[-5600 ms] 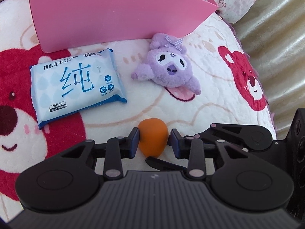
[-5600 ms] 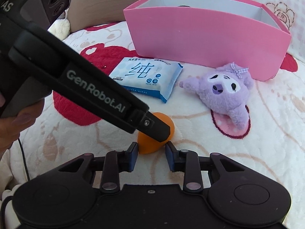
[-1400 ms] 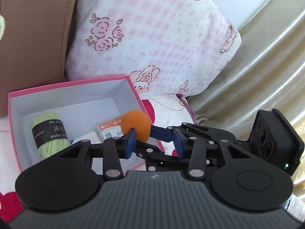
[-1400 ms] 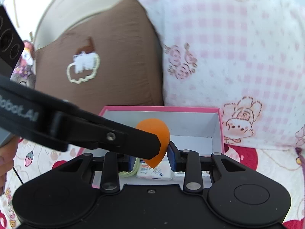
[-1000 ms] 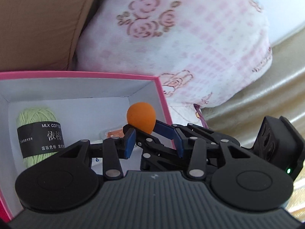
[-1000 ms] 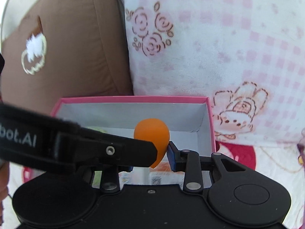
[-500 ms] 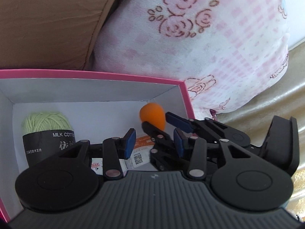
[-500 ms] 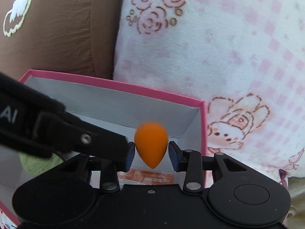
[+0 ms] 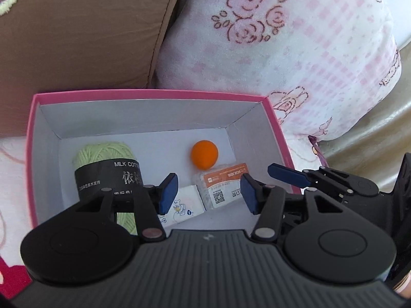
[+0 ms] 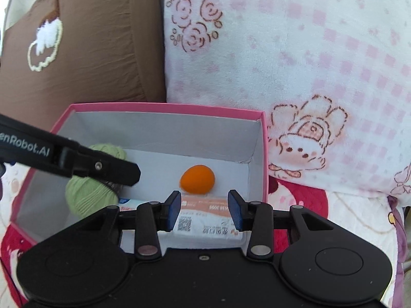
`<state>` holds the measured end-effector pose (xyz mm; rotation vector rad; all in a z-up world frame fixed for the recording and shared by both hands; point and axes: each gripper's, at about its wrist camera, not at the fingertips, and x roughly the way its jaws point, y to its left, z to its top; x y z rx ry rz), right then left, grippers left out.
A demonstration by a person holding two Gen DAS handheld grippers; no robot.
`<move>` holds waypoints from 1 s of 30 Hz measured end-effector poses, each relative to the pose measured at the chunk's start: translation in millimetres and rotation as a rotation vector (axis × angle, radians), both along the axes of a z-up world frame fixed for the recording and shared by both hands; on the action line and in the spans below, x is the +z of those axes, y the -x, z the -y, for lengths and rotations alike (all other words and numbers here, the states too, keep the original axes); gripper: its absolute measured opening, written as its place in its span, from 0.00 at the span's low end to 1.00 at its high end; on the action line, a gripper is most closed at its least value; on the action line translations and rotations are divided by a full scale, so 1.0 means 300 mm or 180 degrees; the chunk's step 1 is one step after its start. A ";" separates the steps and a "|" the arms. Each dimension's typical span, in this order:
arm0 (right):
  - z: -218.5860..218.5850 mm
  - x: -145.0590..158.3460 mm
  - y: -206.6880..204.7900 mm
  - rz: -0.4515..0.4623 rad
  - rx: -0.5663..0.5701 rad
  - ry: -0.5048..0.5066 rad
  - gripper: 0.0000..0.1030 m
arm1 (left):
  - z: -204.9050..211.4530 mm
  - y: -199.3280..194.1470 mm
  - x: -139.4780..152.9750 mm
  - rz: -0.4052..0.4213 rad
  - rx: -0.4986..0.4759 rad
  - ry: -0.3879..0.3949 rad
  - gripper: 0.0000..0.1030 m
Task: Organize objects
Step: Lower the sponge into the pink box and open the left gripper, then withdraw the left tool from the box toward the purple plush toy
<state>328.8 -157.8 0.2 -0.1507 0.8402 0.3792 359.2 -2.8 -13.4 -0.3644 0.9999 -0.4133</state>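
An orange egg-shaped sponge [image 9: 204, 154] lies on the white floor of the pink box [image 9: 151, 94], near its far right corner; it also shows in the right wrist view [image 10: 197, 179]. My left gripper [image 9: 208, 192] is open and empty above the box's near side. My right gripper [image 10: 204, 211] is open and empty, just short of the sponge, over the pink box [image 10: 164, 108]. A right fingertip [image 9: 285, 173] reaches over the box's right wall.
In the box lie a green yarn ball [image 9: 105, 164], an orange-labelled packet [image 9: 223, 184] and a small white tissue pack [image 9: 181, 206]. A brown cushion [image 10: 77, 38] and a pink-checked pillow [image 10: 295, 51] stand behind the box. A red-and-white bear blanket [image 10: 346, 213] lies underneath.
The sponge has left the grippers and now rests on the box floor. Both grippers have opened and drawn back a little.
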 end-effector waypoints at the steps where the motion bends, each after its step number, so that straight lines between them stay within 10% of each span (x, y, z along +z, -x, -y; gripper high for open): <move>1: 0.001 0.007 0.008 0.0000 0.0020 -0.0007 0.44 | 0.000 0.006 0.009 0.0016 -0.0011 -0.0014 0.51; 30: -0.094 0.336 0.436 0.0255 0.0518 -0.0063 0.44 | -0.117 0.481 0.393 0.0543 -0.0367 -0.0620 0.55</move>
